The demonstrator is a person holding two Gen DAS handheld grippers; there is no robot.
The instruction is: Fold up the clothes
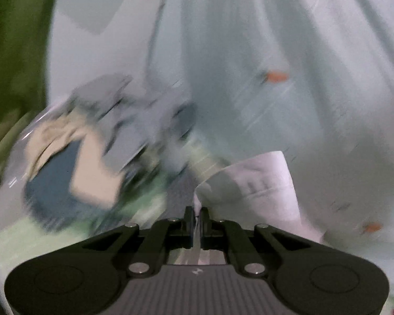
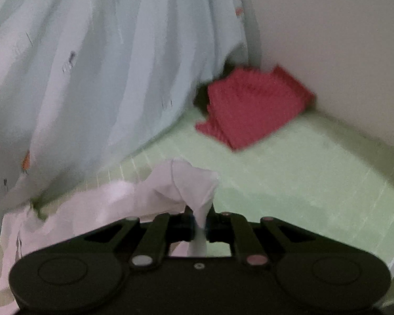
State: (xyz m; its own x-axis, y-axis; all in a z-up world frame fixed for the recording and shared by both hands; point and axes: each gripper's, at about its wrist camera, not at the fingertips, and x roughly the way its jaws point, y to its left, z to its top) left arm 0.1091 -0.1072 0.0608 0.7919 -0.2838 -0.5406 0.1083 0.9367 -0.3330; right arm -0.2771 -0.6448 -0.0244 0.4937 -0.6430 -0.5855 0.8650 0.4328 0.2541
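Green mat (image 2: pixel 289 183) beneath; I had left gripper (image 1: pixel 196 219) and right gripper (image 2: pixel 199 223) clamped on pale garment (image 2: pixel 92 78); red cloth (image 2: pixel 252 107) ahead-right.

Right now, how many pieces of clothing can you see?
2: a pale blue garment held up by both grippers, and a red folded cloth on the green mat by the wall. Others may be hidden.

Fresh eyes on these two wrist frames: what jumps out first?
The pale blue garment with small orange motifs fills most of both views, hanging in long folds. Each gripper is shut on a bunched bit of its whitish edge: the left gripper low in the left wrist view, the right gripper low in the right wrist view. The red folded cloth stands out on the green mat by the wall; the left view is heavily motion-blurred.
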